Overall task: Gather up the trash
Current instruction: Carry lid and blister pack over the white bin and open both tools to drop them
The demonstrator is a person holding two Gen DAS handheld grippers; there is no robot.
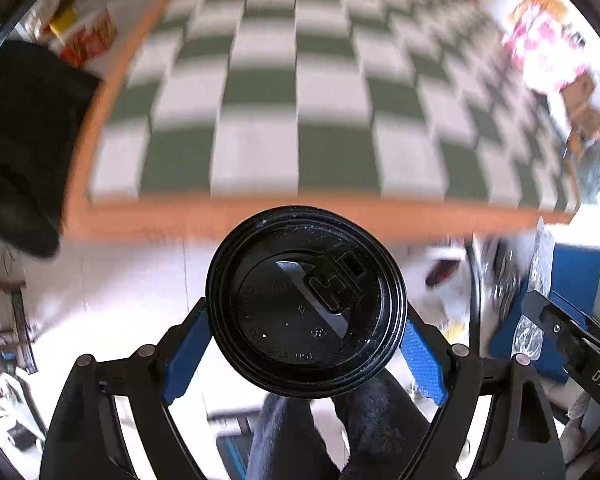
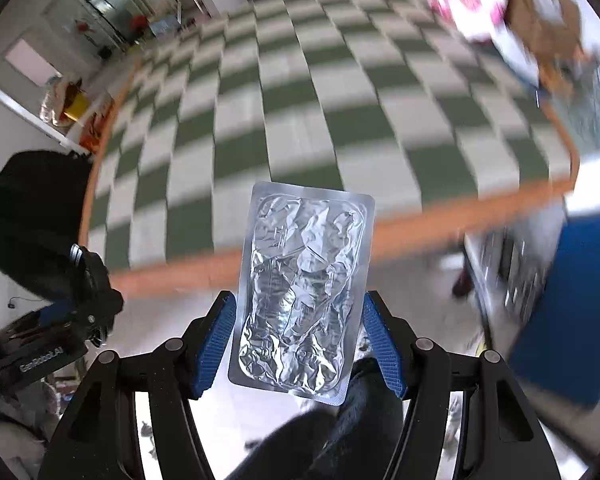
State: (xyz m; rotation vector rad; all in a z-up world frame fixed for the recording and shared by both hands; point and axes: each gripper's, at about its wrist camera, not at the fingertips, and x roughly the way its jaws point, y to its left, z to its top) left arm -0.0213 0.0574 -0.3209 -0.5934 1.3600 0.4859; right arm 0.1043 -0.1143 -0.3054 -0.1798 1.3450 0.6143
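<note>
- A table (image 1: 260,92) fills the far part of both wrist views, covered by a green-and-white checked cloth (image 2: 284,120).
- An orange wooden edge (image 1: 204,216) borders the cloth on the near and left sides.
- At the far right of the table lies a pink-and-white patterned bag (image 1: 540,48), with a brown cardboard piece (image 1: 588,104) just beside it.
- Nearer along the right edge sits a crinkled, greyish plastic bundle (image 1: 596,160); blur hides what it is.
- The middle of the cloth shows only its checks.
</note>
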